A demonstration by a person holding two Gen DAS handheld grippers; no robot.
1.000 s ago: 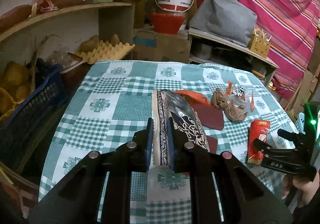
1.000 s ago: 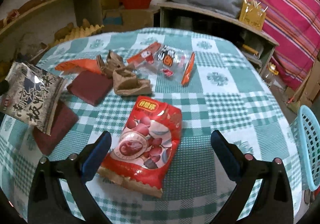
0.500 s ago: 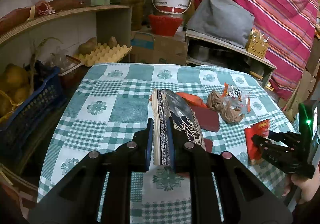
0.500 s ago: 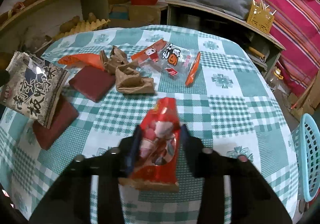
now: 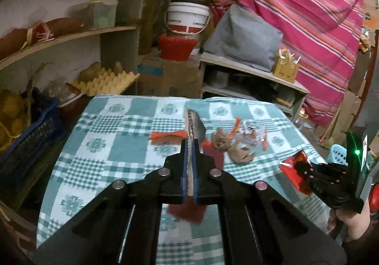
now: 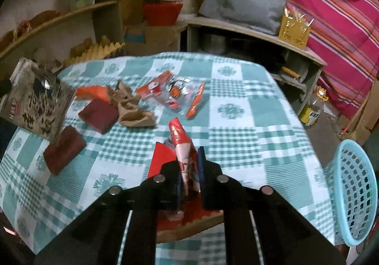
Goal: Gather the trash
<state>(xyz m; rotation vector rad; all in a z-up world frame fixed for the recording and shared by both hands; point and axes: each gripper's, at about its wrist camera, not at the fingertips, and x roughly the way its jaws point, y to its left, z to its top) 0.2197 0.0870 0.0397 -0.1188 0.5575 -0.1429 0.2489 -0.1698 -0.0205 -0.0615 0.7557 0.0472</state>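
My left gripper point(image 5: 188, 146) is shut on a dark patterned snack bag point(image 5: 194, 126), held edge-on above the table; the bag also shows at the left of the right wrist view point(image 6: 38, 99). My right gripper point(image 6: 189, 163) is shut on a red snack packet point(image 6: 182, 146), lifted above the checked tablecloth point(image 6: 236, 108); it also shows in the left wrist view point(image 5: 295, 170). On the cloth lie crumpled brown paper point(image 6: 132, 108), clear and orange wrappers point(image 6: 177, 94), an orange wrapper point(image 6: 92, 92) and two dark red pads point(image 6: 97, 114).
A light blue mesh basket point(image 6: 353, 189) stands on the floor right of the table. Shelves with egg trays point(image 5: 106, 80) and a blue crate point(image 5: 28, 132) are at the left. A low shelf with a grey cushion point(image 5: 244, 42) stands behind the table.
My right gripper closed on the red packet and lifted it off the cloth. My left gripper has risen and pulled back with the dark bag.
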